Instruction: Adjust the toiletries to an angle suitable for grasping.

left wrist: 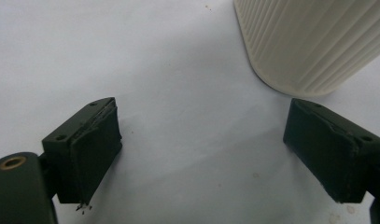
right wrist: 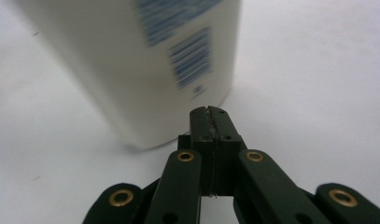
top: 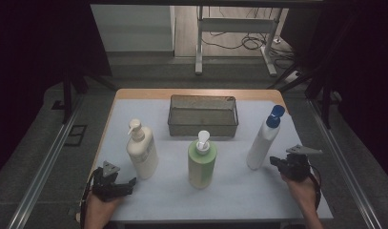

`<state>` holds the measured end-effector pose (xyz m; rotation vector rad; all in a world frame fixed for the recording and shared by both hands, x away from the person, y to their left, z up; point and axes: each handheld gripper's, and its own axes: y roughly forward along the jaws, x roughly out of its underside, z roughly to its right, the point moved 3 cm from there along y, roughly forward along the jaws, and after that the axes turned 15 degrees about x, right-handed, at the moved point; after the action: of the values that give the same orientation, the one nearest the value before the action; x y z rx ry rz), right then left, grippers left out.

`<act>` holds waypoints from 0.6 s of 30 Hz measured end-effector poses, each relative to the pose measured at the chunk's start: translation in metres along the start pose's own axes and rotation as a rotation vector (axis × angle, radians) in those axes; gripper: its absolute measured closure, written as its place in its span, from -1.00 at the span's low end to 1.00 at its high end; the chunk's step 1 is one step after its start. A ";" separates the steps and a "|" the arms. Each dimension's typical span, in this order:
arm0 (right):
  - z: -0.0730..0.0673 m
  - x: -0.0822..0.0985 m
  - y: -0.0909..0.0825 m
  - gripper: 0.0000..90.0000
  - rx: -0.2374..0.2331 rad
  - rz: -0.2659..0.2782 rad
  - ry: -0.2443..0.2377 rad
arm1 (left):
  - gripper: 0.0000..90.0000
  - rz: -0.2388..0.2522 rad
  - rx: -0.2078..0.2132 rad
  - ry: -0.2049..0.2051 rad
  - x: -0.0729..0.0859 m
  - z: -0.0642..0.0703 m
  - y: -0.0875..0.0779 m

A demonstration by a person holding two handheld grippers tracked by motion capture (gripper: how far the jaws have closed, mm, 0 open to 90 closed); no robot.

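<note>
Three bottles stand on the white table cover (top: pixel 239 186): a cream pump bottle (top: pixel 142 150) at the left, a green pump bottle (top: pixel 201 160) in the middle and a white bottle with a blue cap (top: pixel 263 138) at the right. My left gripper (top: pixel 129 183) rests low at the front left with its jaws wide apart and nothing between them; the ribbed base of the cream bottle (left wrist: pixel 313 42) stands just beyond it. My right gripper (top: pixel 273 161) sits beside the foot of the white bottle (right wrist: pixel 145 70), its pads pressed together and bare.
A dark wire-mesh basket (top: pixel 203 116) stands at the back middle of the table. The table's wooden far edge (top: pixel 196 92) shows behind it. Beyond are a floor, table legs and cables.
</note>
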<state>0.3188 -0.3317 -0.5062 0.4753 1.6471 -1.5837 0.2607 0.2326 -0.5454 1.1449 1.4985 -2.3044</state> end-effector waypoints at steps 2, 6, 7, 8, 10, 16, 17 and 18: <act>-0.004 0.002 -0.005 0.99 -0.003 0.001 -0.013 | -0.76 0.000 0.000 0.000 0.000 0.000 0.000; -0.015 0.005 -0.012 0.99 -0.019 0.000 -0.035 | -0.76 0.000 0.000 0.000 0.000 0.000 0.000; -0.019 0.005 -0.014 0.98 -0.027 0.003 -0.039 | -0.76 0.001 0.000 0.000 0.000 0.000 0.000; -0.022 0.005 -0.015 0.98 -0.037 0.003 -0.044 | -0.76 0.001 0.000 0.000 0.000 0.000 0.000; -0.027 0.005 -0.016 0.98 -0.047 0.007 -0.054 | -0.76 0.000 0.000 0.000 0.000 0.000 0.000; -0.047 0.006 -0.014 0.98 -0.053 -0.001 -0.085 | -0.76 0.000 0.000 0.000 0.000 0.000 0.000; -0.051 0.005 -0.012 0.98 -0.054 0.000 -0.087 | -0.76 0.000 0.000 0.000 0.000 0.000 0.000; -0.053 0.005 -0.011 0.98 -0.057 0.002 -0.091 | -0.76 0.000 0.000 0.000 0.000 0.000 0.000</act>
<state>0.2927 -0.2839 -0.5071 0.3697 1.6173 -1.5305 0.2607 0.2326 -0.5454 1.1448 1.4984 -2.3048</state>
